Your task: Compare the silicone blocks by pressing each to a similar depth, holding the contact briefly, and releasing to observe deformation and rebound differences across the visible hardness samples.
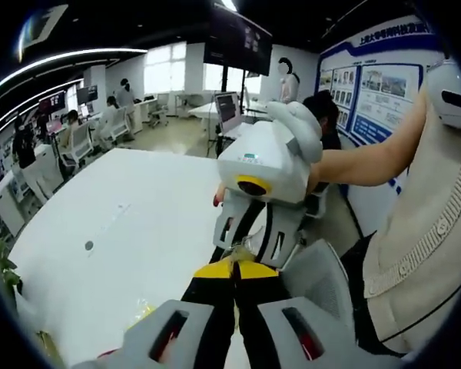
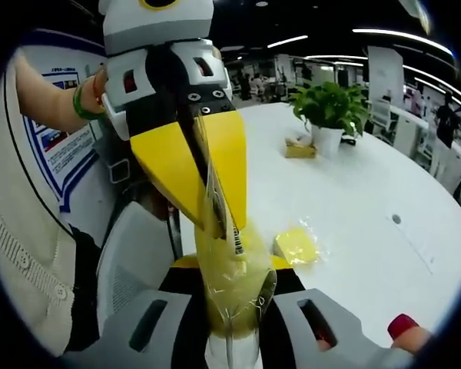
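A yellow silicone block in a clear plastic bag (image 2: pixel 232 296) hangs between my two grippers above the near edge of the white table (image 2: pixel 384 192). The left gripper (image 2: pixel 227 227) reaches down from the top of the right gripper view, its yellow jaws shut on the bag's upper part by a barcode label. The right gripper (image 2: pixel 232 265) grips the bagged block lower down. In the left gripper view my left gripper (image 1: pixel 234 267) is closed on a bit of clear plastic, meeting the white right gripper (image 1: pixel 244 247). A second bagged yellow block (image 2: pixel 296 246) lies on the table.
A potted plant (image 2: pixel 330 108) stands far out on the table with a small yellow item (image 2: pixel 300 147) beside it. A grey chair (image 2: pixel 131 261) sits below the grippers at the table edge. A wall poster board (image 1: pixel 376 92) and the person's arm (image 1: pixel 369 161) are close by.
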